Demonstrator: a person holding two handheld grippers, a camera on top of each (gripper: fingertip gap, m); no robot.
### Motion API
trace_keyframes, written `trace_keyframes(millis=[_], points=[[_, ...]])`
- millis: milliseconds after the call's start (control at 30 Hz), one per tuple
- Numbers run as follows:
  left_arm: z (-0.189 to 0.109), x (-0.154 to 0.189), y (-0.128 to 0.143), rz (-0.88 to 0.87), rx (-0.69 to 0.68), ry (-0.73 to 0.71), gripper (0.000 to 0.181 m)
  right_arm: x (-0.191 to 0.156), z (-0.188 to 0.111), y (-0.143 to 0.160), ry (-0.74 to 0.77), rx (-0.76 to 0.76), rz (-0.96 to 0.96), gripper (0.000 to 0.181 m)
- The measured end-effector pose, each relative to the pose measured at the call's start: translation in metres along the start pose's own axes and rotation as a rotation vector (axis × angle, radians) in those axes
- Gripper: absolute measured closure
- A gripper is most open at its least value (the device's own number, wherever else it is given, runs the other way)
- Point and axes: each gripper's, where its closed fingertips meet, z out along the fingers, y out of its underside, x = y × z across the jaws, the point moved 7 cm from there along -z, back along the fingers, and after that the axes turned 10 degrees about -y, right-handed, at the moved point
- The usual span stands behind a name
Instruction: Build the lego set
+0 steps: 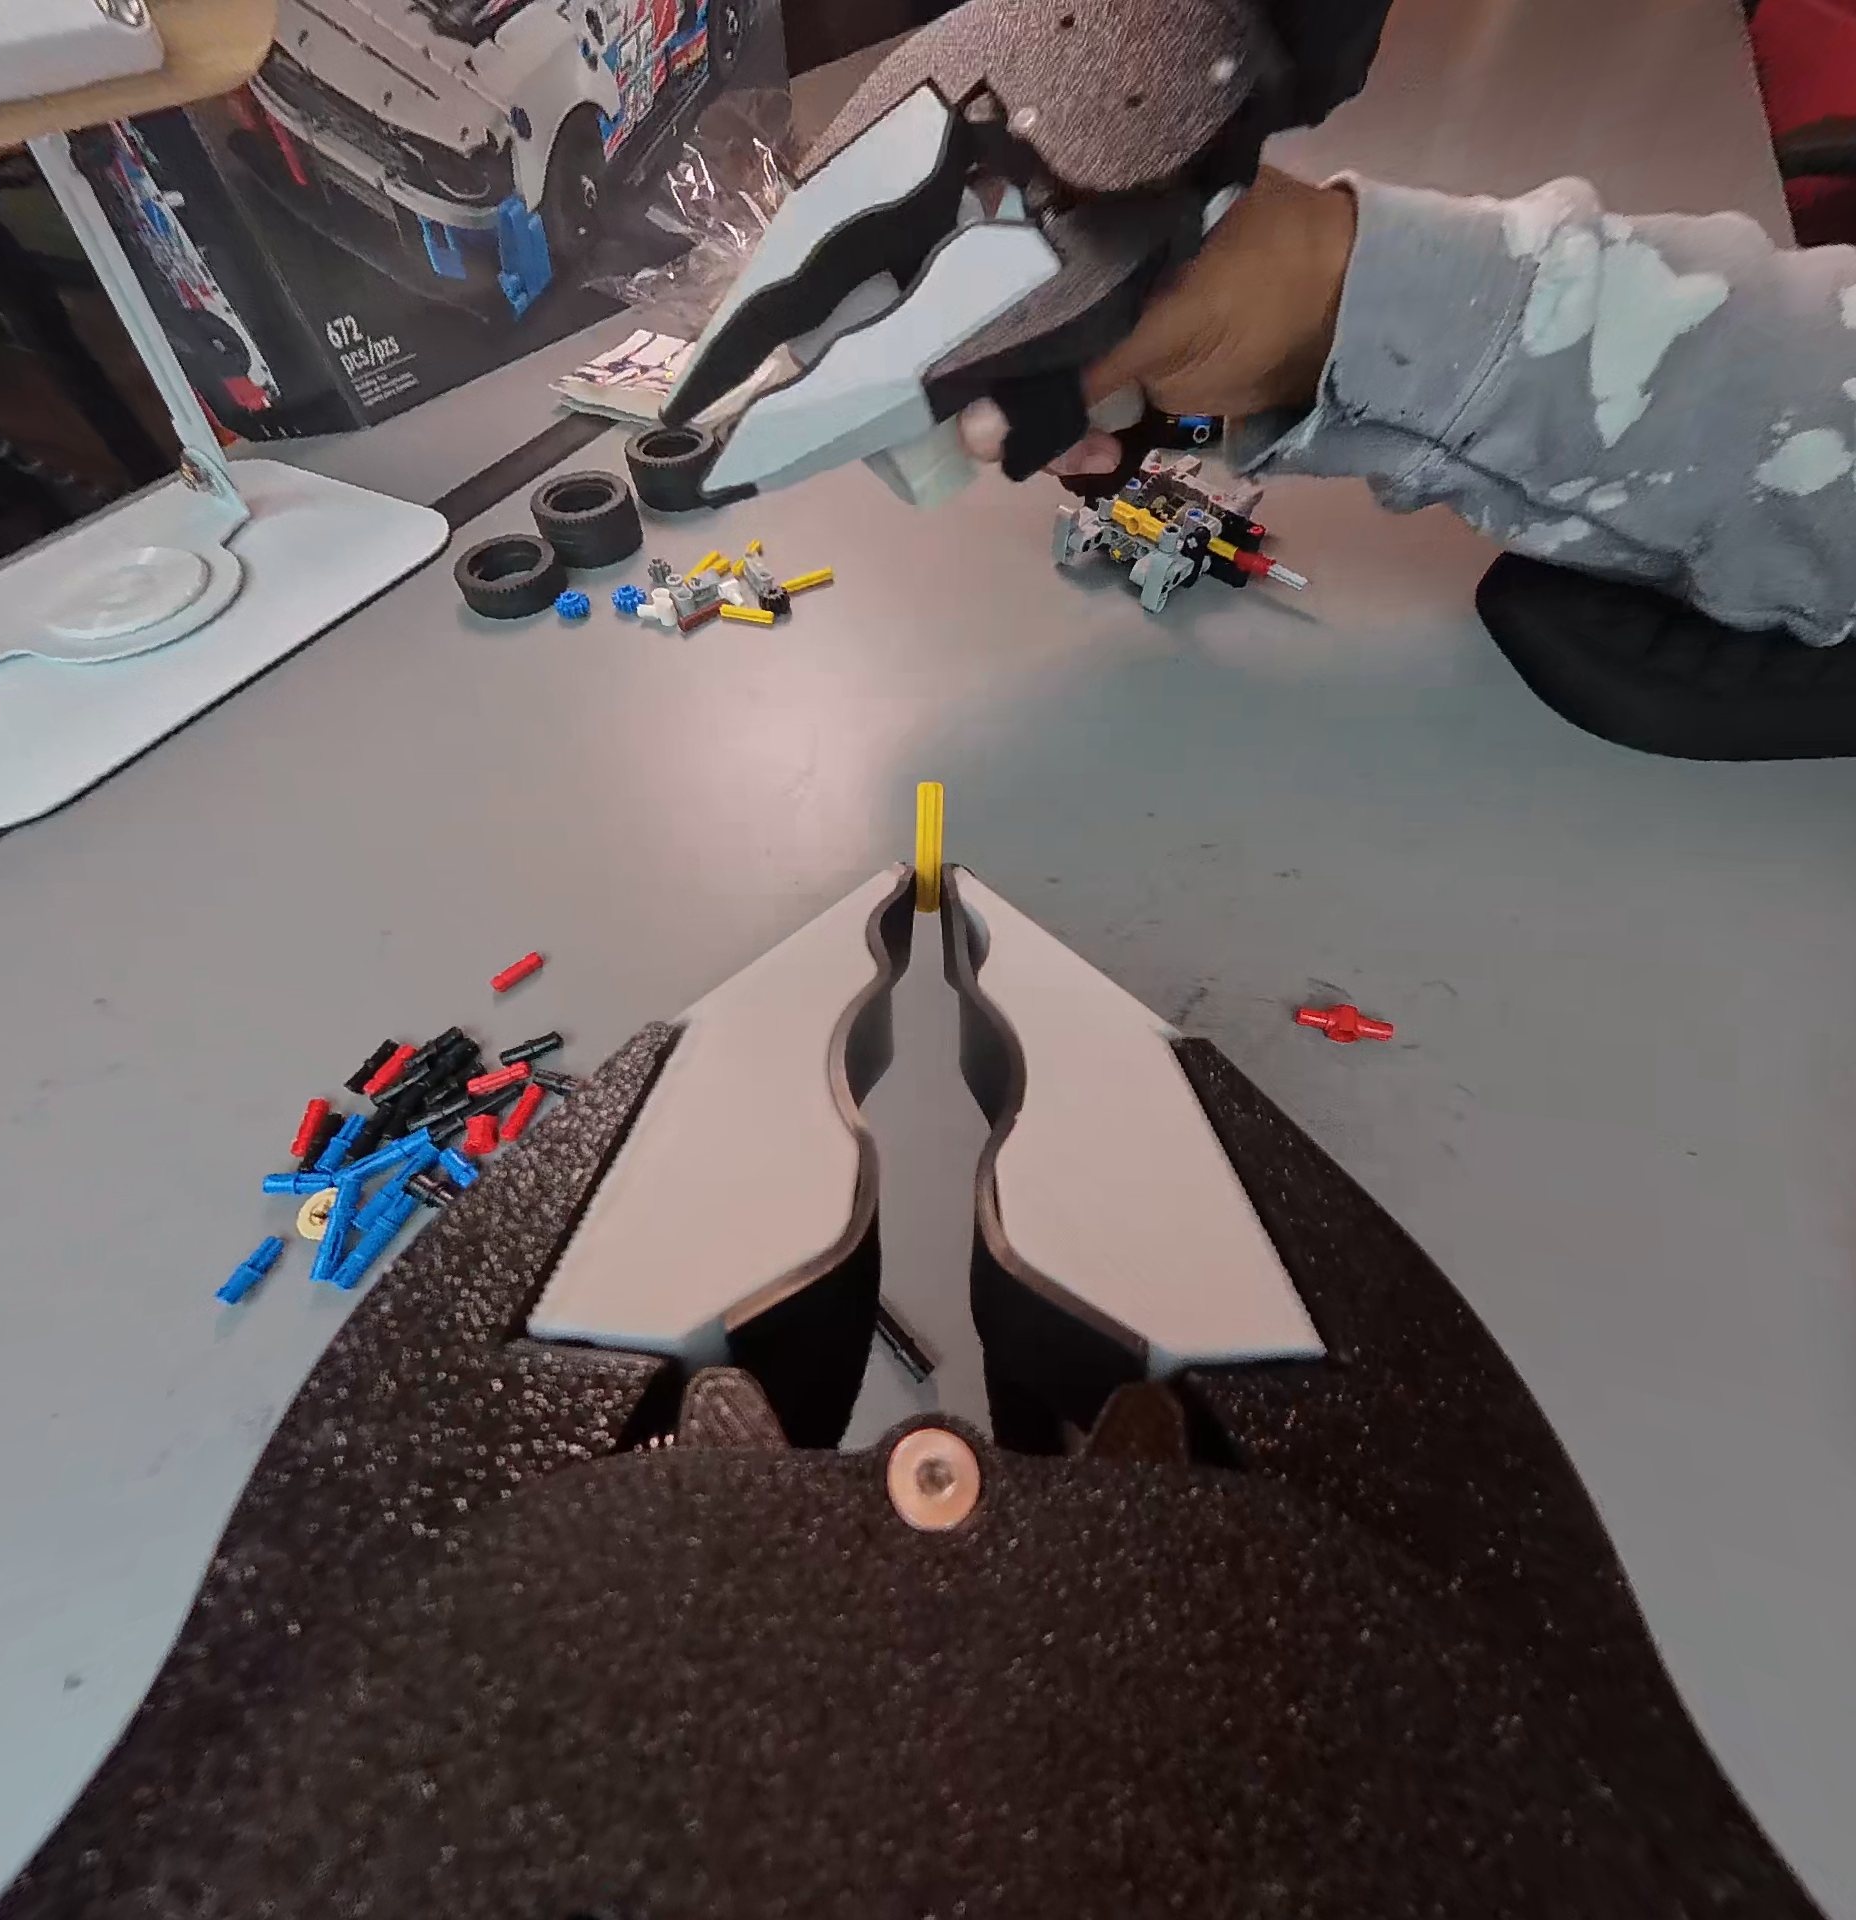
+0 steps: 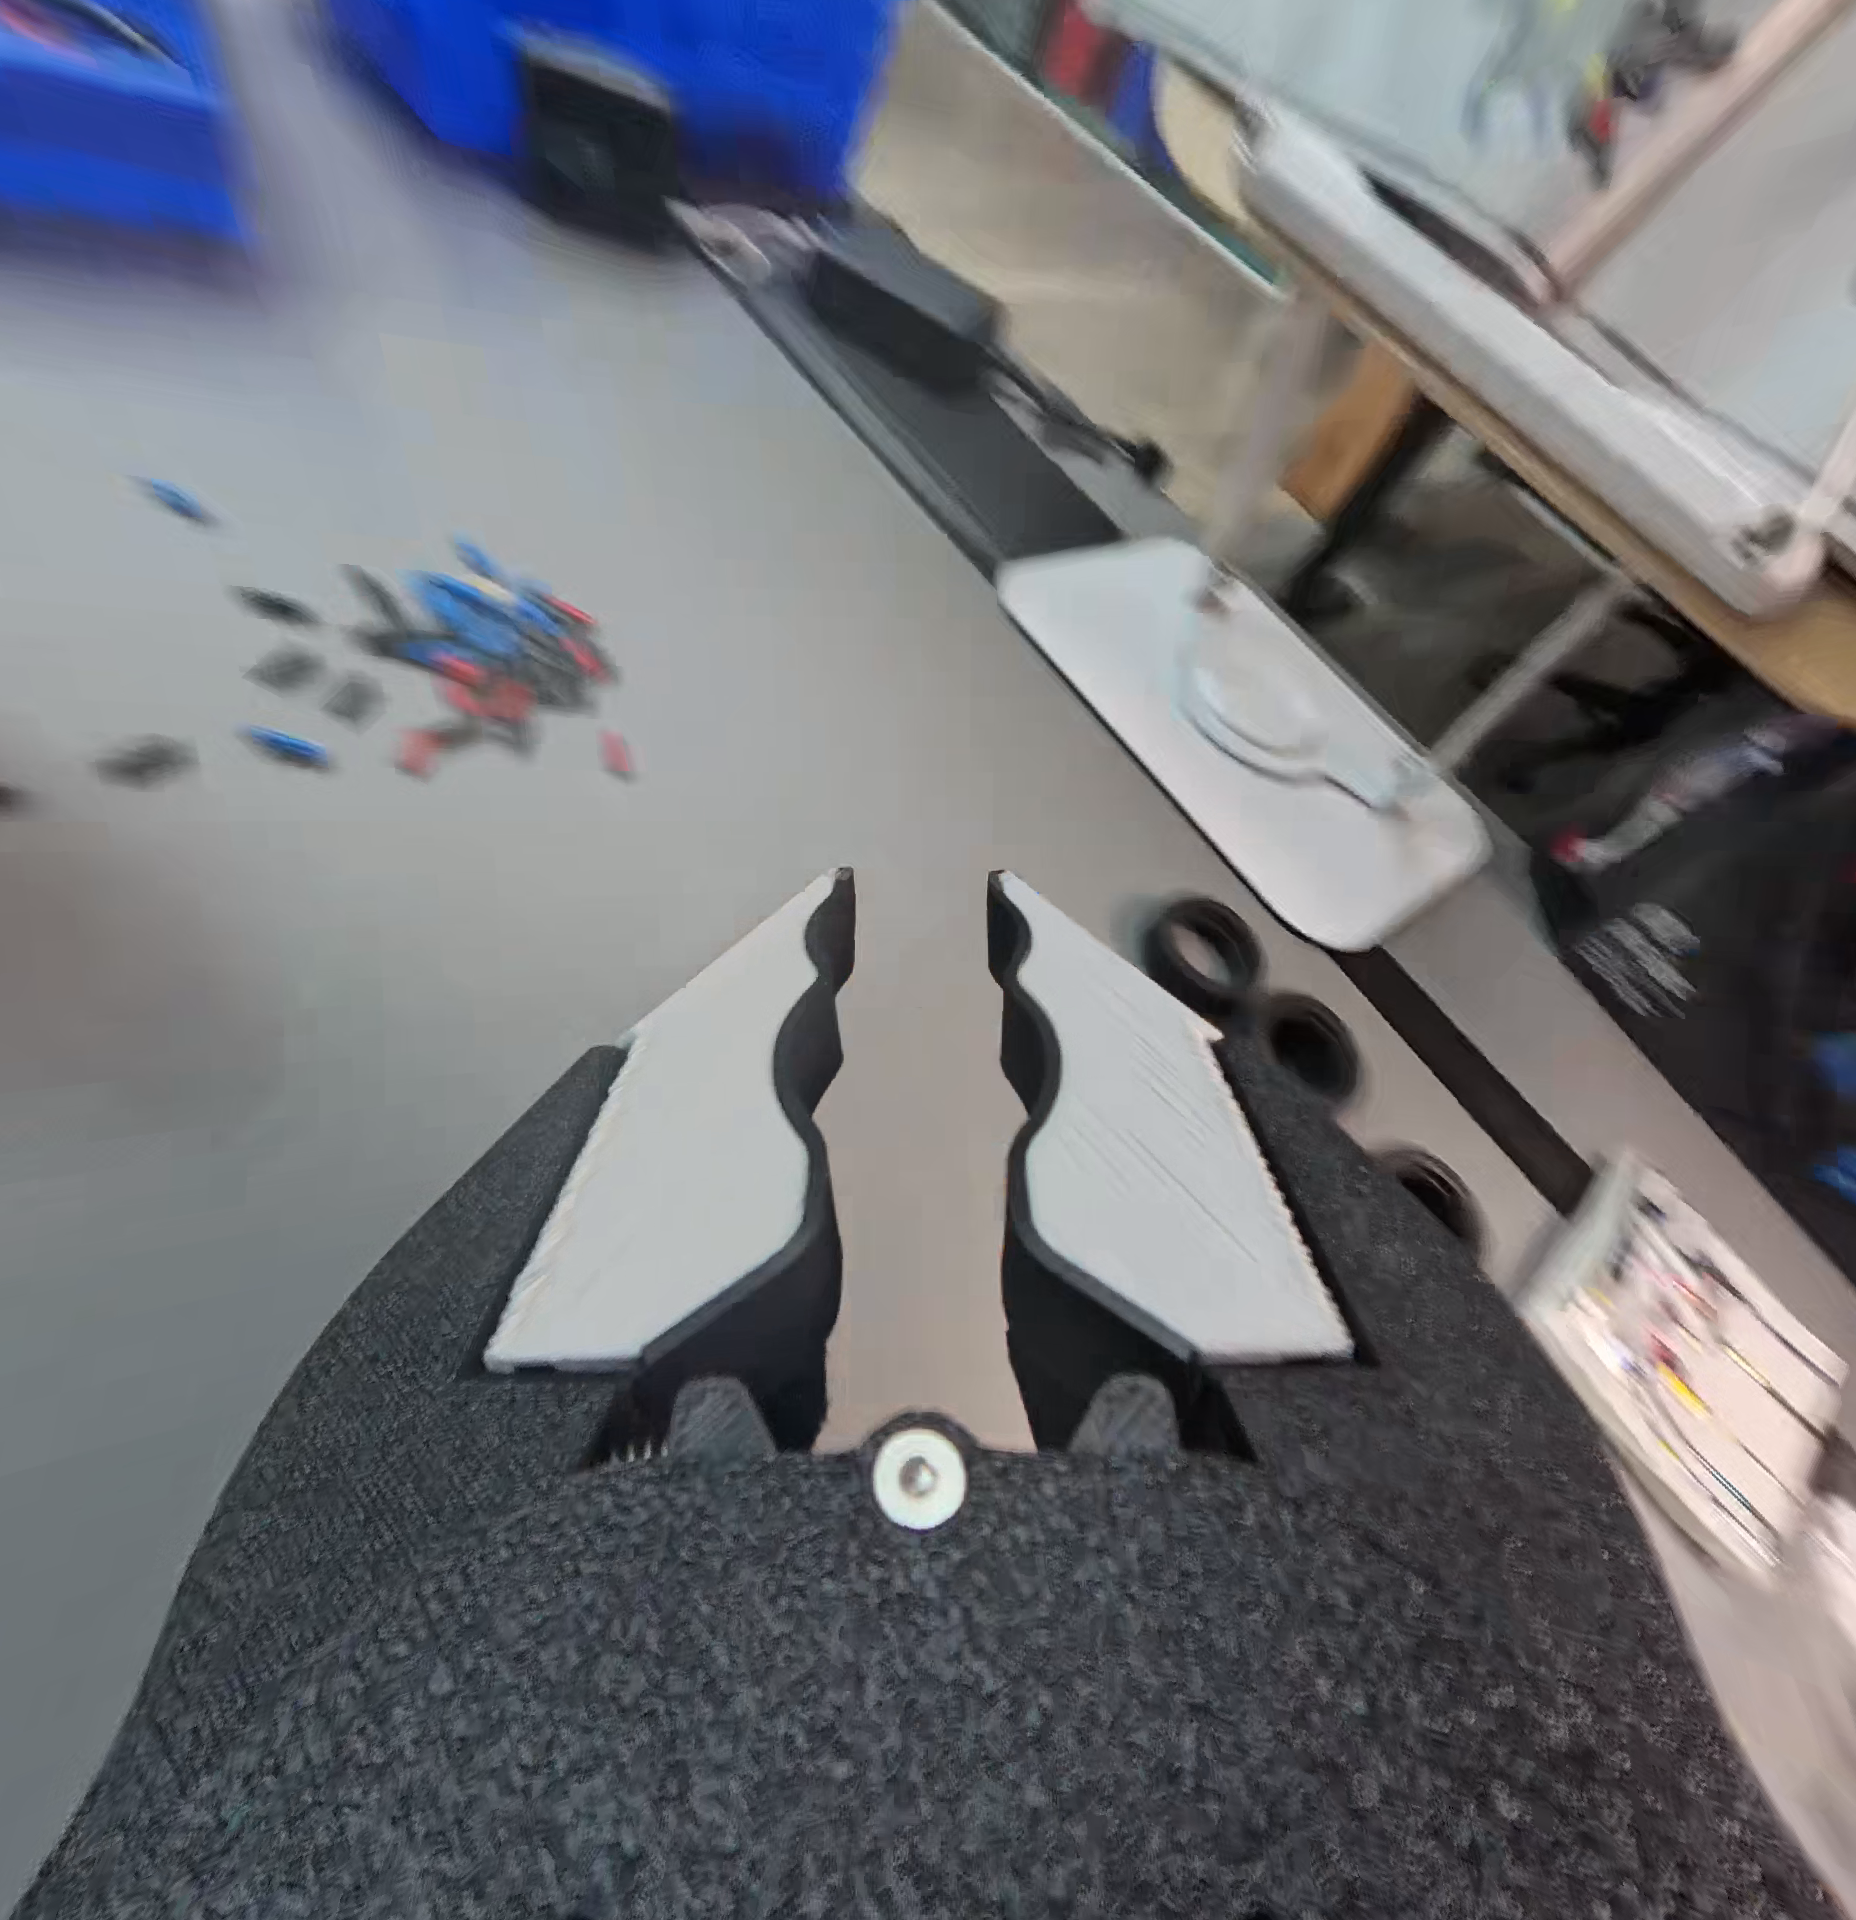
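My left gripper (image 1: 929, 878) is shut on a yellow axle (image 1: 929, 831) that sticks out forward past the fingertips, above the grey table (image 1: 1007, 707). The partly built grey, yellow and black assembly (image 1: 1173, 530) sits far right on the table. My right gripper (image 2: 921, 883) is open and empty; the left wrist view shows it (image 1: 695, 447) held by a hand, tips just above the black tyres (image 1: 581, 520). A pile of blue, black and red pins (image 1: 404, 1132) lies left of my left gripper and shows blurred in the right wrist view (image 2: 477, 655).
A small heap of yellow, grey and blue parts (image 1: 706, 592) lies by the tyres. A red connector (image 1: 1345, 1023) lies alone at right. The set's box (image 1: 384, 208), a leaflet (image 1: 633, 369) and a white stand base (image 1: 124, 613) are at the far left. A sleeve (image 1: 1589, 395) crosses the right. The grippers' ends are close to 15 centimetres from one another. From my left tips it is roughly 12 centimetres to the red connector (image 1: 1345, 1023); from my right, 25 centimetres.
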Motion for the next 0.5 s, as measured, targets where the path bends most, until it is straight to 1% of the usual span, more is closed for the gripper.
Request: trace_keyframes(millis=[33,67,100,133,200,267,300,367,433,500], points=[[-0.001,0.002,-0.002,0.033,0.014,-0.011,0.177,-0.021,-0.007,-0.016,-0.175,0.095,0.01,0.156],[-0.001,0.004,-0.003,0.063,0.027,-0.019,0.177,-0.042,-0.014,-0.028,-0.342,0.149,0.016,0.156],[-0.002,0.006,-0.005,0.09,0.037,-0.029,0.177,-0.063,-0.018,-0.034,-0.487,0.154,0.012,0.156],[-0.002,0.008,-0.006,0.117,0.041,-0.037,0.177,-0.081,-0.02,-0.036,-0.584,0.145,-0.015,0.156],[0.0,0.015,-0.007,0.165,0.038,-0.037,0.177,-0.103,-0.015,-0.037,-0.618,0.161,-0.087,0.158],[0.001,0.022,-0.007,0.198,0.034,-0.024,0.177,-0.116,-0.005,-0.034,-0.655,0.128,-0.085,0.159],[0.001,0.024,-0.006,0.21,0.024,-0.021,0.177,-0.119,-0.002,-0.033,-0.664,0.128,-0.089,0.166],[0.002,0.025,-0.004,0.229,0.008,-0.033,0.175,-0.123,-0.001,-0.033,-0.683,0.16,-0.1,0.176],[0.001,0.025,-0.004,0.217,0.012,-0.017,0.174,-0.121,-0.002,-0.033,-0.678,0.152,-0.113,0.178],[0.0,0.021,-0.006,0.179,0.025,-0.028,0.161,-0.108,-0.005,-0.034,-0.641,0.169,-0.094,0.178]])
